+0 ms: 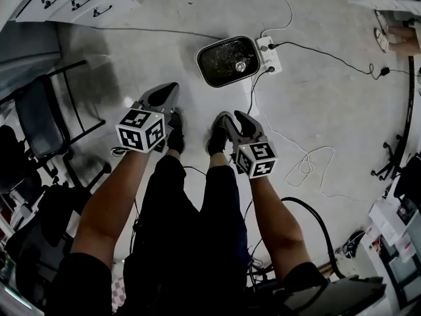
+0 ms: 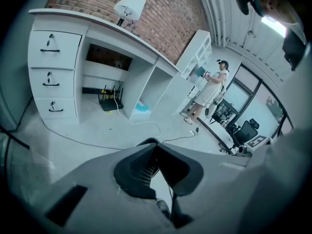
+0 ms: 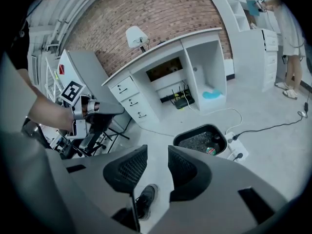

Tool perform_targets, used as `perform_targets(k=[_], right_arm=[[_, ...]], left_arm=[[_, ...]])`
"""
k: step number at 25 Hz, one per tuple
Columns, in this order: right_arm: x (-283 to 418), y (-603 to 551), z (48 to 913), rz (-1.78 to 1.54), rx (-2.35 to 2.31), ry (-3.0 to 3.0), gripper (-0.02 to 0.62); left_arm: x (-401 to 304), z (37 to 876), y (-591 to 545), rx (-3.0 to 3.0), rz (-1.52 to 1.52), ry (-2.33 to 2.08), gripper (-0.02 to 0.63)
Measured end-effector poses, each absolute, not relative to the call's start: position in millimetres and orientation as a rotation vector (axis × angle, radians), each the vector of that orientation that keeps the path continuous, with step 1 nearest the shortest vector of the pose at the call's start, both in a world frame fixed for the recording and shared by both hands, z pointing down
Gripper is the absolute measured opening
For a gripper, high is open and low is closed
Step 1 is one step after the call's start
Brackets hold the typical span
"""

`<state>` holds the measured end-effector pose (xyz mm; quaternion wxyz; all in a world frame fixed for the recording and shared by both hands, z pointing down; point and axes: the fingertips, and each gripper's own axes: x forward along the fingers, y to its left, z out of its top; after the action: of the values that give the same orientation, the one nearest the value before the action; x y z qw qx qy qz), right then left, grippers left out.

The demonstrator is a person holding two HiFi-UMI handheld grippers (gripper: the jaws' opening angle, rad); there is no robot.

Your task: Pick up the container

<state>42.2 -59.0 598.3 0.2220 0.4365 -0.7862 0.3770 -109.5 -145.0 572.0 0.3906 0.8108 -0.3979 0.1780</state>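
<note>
Black-lined with a pale rim, the container (image 1: 229,60) sits on the floor (image 1: 329,97) ahead of us, just beside a power strip (image 1: 270,53). It lies well apart from our right gripper (image 1: 231,117), whose jaws stand apart with nothing between them. Our left gripper (image 1: 168,92) has its jaws together. We judge this the approach; next, lower the open jaws over the rim.

The left forearm (image 1: 108,203) and right forearm (image 1: 276,222) are stretched forward and down, side by side. The left hand-held gripper (image 1: 170,89) is pointed ahead, its jaws pressed together and empty. The right hand-held gripper (image 1: 233,117) is held near it, its jaws parted with a clear gap, nothing gripped.
</note>
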Motion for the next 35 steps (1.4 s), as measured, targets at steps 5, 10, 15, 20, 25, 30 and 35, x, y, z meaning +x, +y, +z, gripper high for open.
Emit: perform_targets(k=[5,10,15,20,25,30,35], right_arm=[[43,-59,653,1.080,1.184,-2.152,0.114],[53,-55,718,1.125,1.197,-2.104,0.120],[57,-48,777,1.136,1.182,-2.051,0.141],[56,-45,825,1.204,1.229,-2.022,0.146],[55,-51,863,1.227,1.243,-2.015,0.152],[45,-59,905,1.256,1.241,-2.026,0.171],[53,-67,935,1.285,1.271,-2.000,0.173]], left_arm=[[-105,621,-136,2.026,0.493,-0.989,0.009],[-101,681,-120,1.923,0.512,-0.974,0.009],[-96,729,-116,1.893,0.545,-0.957,0.009],[-96,770,-116,1.883,0.569,-0.934,0.009],[-94,804,-123,1.858,0.550,-0.927,0.009],[-100,836,-123,1.860,0.600,-0.909,0.009],[-99,859,-128,1.860,0.610,-0.911,0.009]])
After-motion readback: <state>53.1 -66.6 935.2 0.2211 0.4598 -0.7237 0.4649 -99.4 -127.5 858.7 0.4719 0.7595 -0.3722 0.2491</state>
